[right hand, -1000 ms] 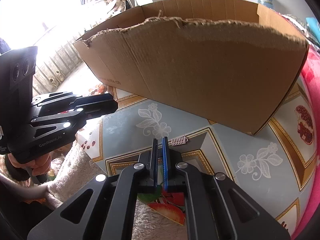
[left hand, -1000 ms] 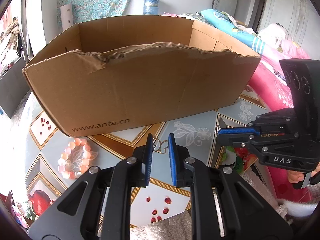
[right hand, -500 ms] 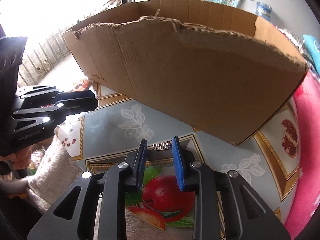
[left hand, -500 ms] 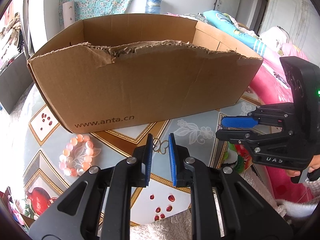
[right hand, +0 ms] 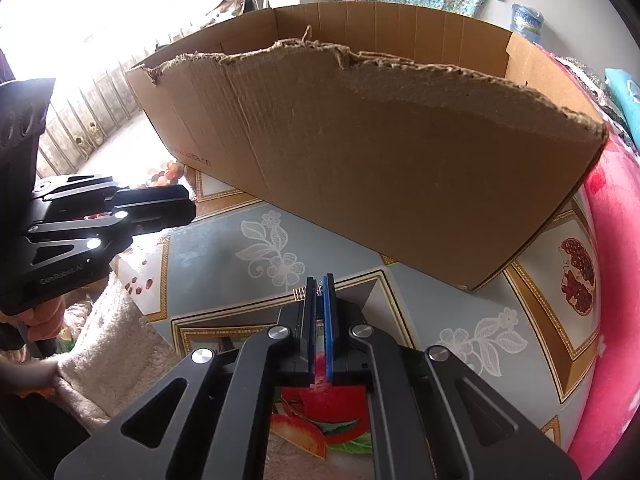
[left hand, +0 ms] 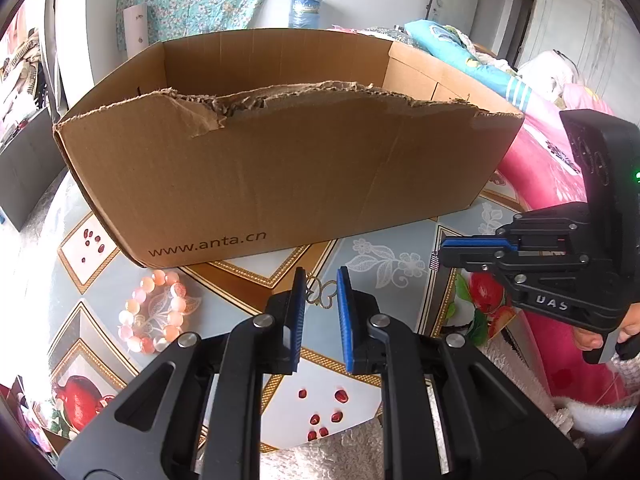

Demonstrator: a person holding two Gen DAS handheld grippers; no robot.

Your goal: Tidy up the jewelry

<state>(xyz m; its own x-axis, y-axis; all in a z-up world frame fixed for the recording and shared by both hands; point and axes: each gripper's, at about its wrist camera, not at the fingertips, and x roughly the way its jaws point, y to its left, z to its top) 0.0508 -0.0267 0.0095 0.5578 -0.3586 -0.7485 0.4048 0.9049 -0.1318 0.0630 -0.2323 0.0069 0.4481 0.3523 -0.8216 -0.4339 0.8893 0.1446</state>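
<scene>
Your right gripper (right hand: 319, 286) is pinched tight on the little silver clasp piece (right hand: 299, 293). In the right wrist view its ribbed end pokes out just to the left of the fingertips, over the gold border of the patterned tablecloth (right hand: 224, 264). From the left wrist view you can see the same piece (left hand: 434, 261) sticking out at the tip of that right gripper (left hand: 442, 254), over on the right of the frame, held off the cloth.

Your left gripper (left hand: 320, 284) holds nothing; its jaws stand a narrow gap apart with only the tablecloth (left hand: 368, 240) showing between the blue pads (left hand: 344, 320). It hovers just in front of the cardboard box (left hand: 280, 176).

The pink and orange bead bracelet (left hand: 154, 312) lies flat on the cloth to the left of your left gripper, near the box's front corner and clear of both grippers. In the right wrist view you only catch a few of its beads (right hand: 164, 172) peeking out beyond the left gripper (right hand: 188, 210), beside the box (right hand: 400, 168). The box wall with the torn upper edge stands directly ahead of both grippers.
</scene>
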